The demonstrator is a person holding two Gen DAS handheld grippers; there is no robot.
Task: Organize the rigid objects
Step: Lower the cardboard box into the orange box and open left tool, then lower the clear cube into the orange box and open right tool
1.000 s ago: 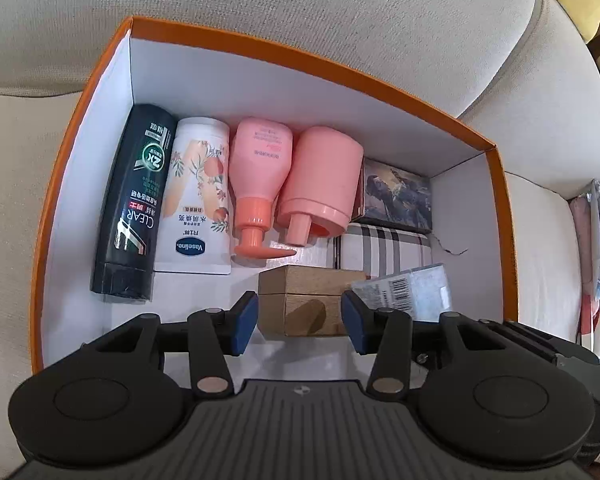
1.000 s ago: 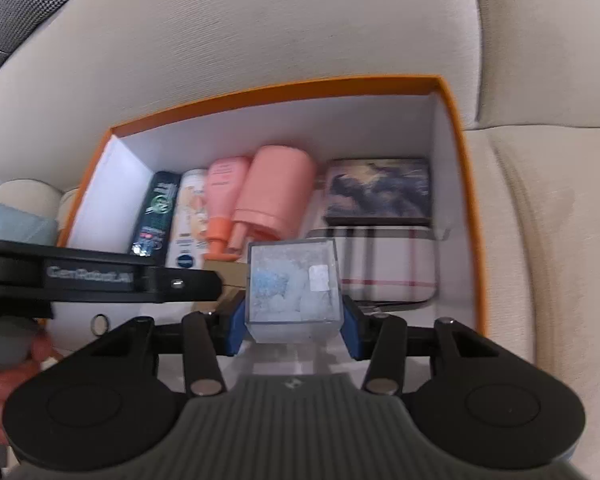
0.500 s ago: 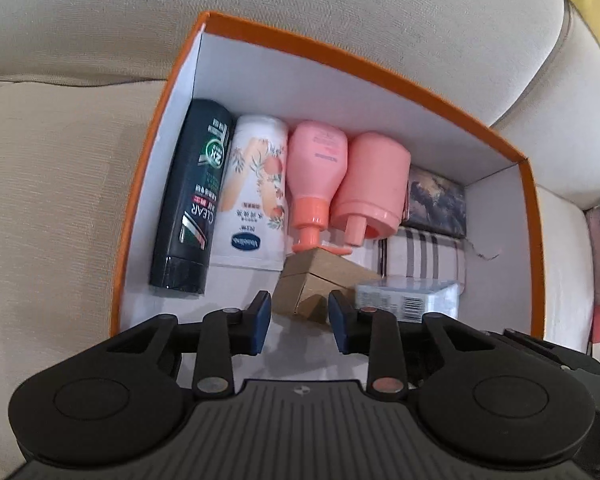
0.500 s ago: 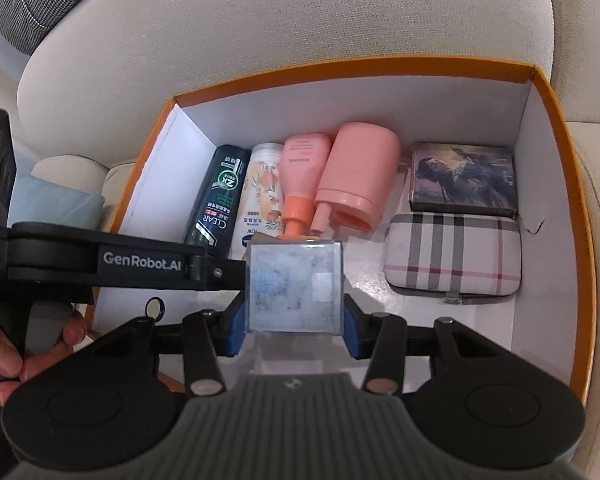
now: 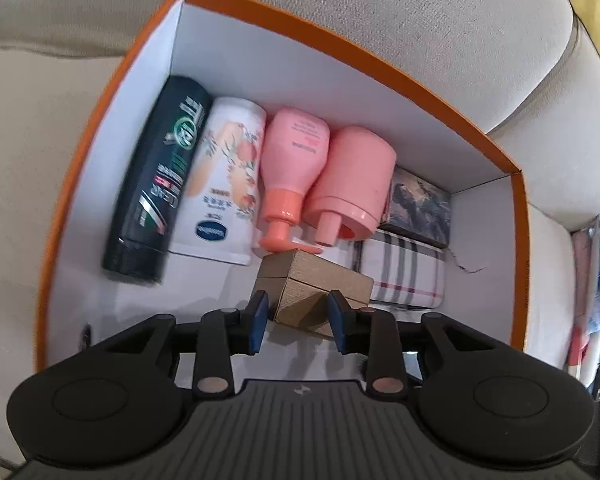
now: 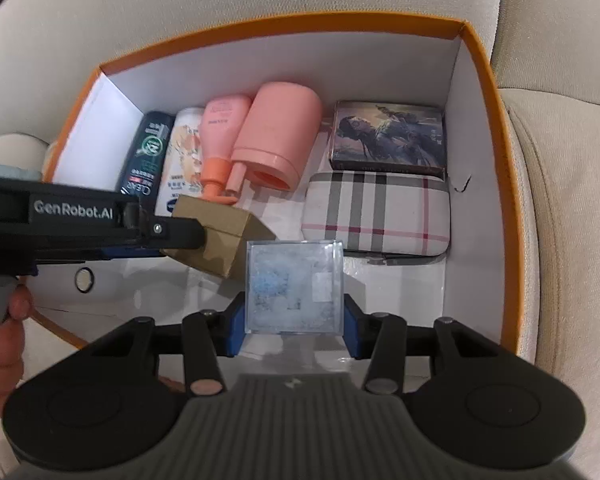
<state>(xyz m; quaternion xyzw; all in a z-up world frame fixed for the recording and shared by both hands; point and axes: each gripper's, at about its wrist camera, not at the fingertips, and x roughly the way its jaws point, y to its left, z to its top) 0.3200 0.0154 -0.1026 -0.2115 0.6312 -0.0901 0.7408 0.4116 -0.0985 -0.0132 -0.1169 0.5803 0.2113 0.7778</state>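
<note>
An orange box (image 5: 380,66) with a white inside sits on a beige sofa; it also shows in the right wrist view (image 6: 496,128). My left gripper (image 5: 297,320) is shut on a tan cardboard box (image 5: 316,286), tilted just above the floor of the orange box; the right wrist view shows it too (image 6: 216,232). My right gripper (image 6: 294,330) is shut on a clear plastic cube (image 6: 294,286) with pale blue contents, held over the front middle of the orange box.
Along the back lie a dark shampoo bottle (image 5: 156,184), a white lotion bottle (image 5: 224,184), two pink pump bottles (image 5: 292,168), a picture tin (image 6: 388,136) and a plaid case (image 6: 376,212). A small ring (image 6: 84,280) lies front left.
My left gripper has gone deeper into the orange box and turned the tan box. My right gripper has moved in over the front of the box with the clear cube.
</note>
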